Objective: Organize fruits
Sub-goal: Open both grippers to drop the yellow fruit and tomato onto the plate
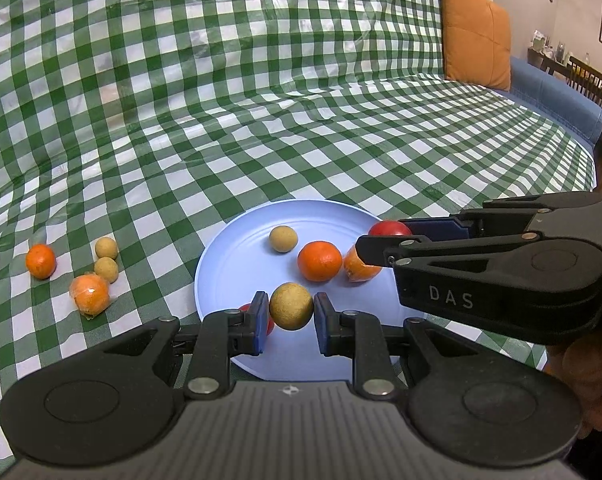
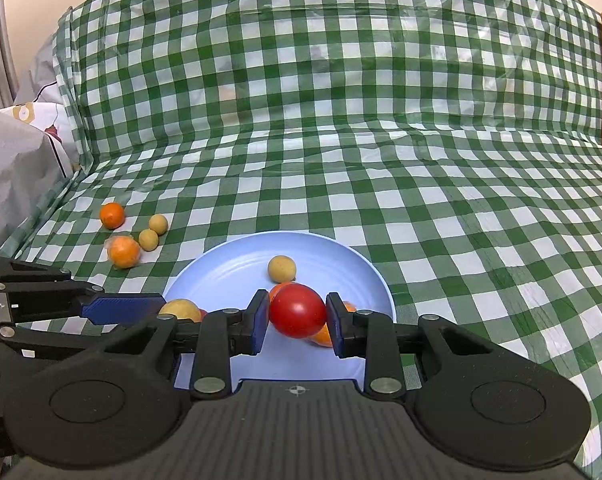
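My left gripper is shut on a tan round fruit over the near part of a light blue plate. My right gripper is shut on a red round fruit over the same plate. On the plate lie a tan fruit, an orange and a wrapped orange, partly hidden. A red fruit peeks out behind my left finger. Left of the plate on the cloth lie an orange, two tan fruits and a wrapped orange.
A green and white checked cloth covers the seat and its backrest. An orange cushion leans at the far right, beside a blue sofa arm. Grey crumpled paper stands at the left edge. A hand holds the right gripper.
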Demonstrator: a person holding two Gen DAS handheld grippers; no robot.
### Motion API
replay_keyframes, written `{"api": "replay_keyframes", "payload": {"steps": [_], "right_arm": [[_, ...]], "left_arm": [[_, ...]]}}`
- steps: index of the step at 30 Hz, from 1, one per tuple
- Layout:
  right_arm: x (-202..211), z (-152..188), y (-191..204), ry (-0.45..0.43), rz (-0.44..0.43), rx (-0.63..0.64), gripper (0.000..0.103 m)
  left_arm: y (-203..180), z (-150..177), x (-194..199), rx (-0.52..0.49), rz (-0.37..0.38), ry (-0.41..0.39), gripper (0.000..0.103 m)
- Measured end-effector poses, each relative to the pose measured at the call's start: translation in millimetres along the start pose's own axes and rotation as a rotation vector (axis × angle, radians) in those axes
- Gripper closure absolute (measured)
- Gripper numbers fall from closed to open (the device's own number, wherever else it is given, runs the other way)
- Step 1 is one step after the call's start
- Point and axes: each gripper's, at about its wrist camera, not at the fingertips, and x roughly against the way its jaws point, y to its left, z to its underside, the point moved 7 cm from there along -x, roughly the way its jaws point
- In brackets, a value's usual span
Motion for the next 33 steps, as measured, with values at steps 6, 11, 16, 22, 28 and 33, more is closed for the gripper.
{"api": "replay_keyframes", "payload": {"steps": [6,11,16,22,28,33], "right_arm": [[0,0,0,0.0,0.0,0.0,0.071],[-2,1,-1,0.013,0.009,-0.006,0.062],[-1,-1,-4,0.005,0.021,-0.021,0.051],[1,0,-4,-0.001,0.033,-0.023,0.047],[2,0,-1,-0.006,0.043,-0.017,0.046],[2,-1,1,-0.008,0.043,-0.014,0.045]], "left_arm": [[0,-1,0,0.002,0.001,-0.001,0.076],[-1,-2,0,0.005,0.0,0.001,0.074],[2,-4,1,0.013,-0.008,0.0,0.074],[5,-3,3,0.018,-0.019,-0.007,0.074],[12,-4,7,0.035,-0.032,-0.011,0.074],[18,-3,10,0.041,-0.041,-0.017,0.074]]}}
